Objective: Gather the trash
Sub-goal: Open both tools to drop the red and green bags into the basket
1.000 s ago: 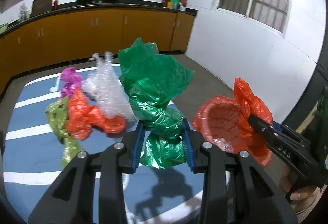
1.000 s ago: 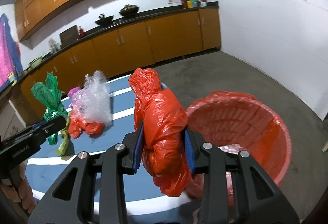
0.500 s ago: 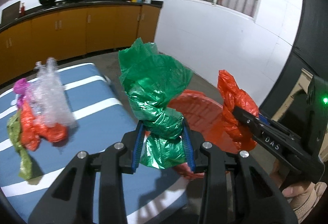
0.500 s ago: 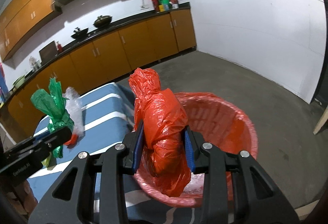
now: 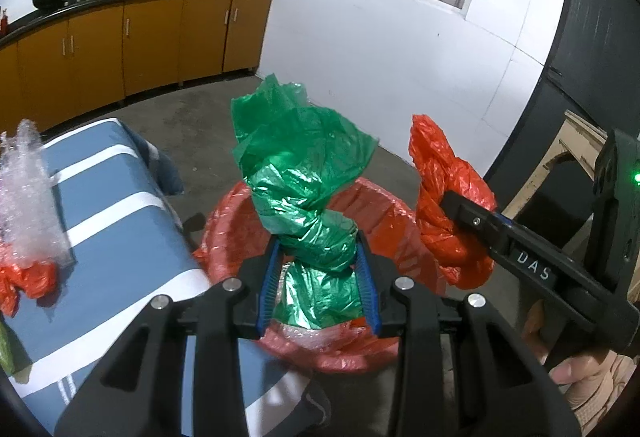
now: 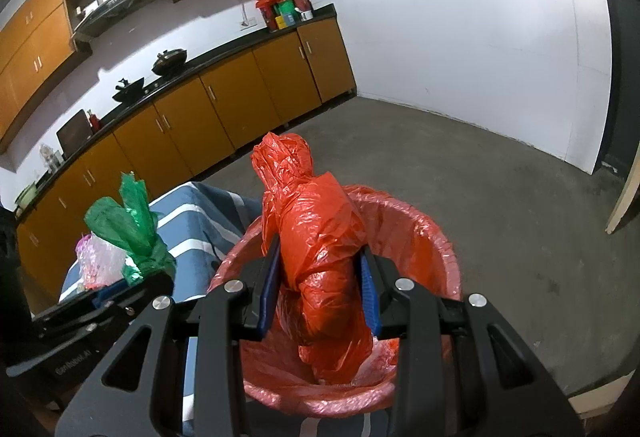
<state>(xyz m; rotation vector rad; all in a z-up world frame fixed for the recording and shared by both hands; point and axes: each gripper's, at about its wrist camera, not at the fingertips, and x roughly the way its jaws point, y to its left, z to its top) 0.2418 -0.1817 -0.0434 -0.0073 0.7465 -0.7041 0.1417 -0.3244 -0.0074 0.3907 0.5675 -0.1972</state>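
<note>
My left gripper (image 5: 318,279) is shut on a crumpled green plastic bag (image 5: 304,173), which hangs over the near rim of the red-lined bin (image 5: 224,233). In the right wrist view my right gripper (image 6: 318,287) is shut on a crumpled orange plastic bag (image 6: 320,237) above the mouth of the same bin (image 6: 424,233). The left wrist view also catches the right gripper (image 5: 460,213) with its orange bag (image 5: 444,197) at the right. Seen from the right wrist, the green bag (image 6: 128,229) sits at the left.
A blue cloth with white stripes (image 5: 116,237) covers the table left of the bin. On it lie a clear bubble-wrap bundle (image 5: 28,197) and an orange bag (image 5: 24,281). Yellow-brown cabinets (image 6: 224,105) line the far wall. A hand (image 5: 580,381) holds the right gripper.
Both grippers have swung right, away from the table, each still holding its bag. The bin now lies directly under them and the table trash has slid to the left edge.
</note>
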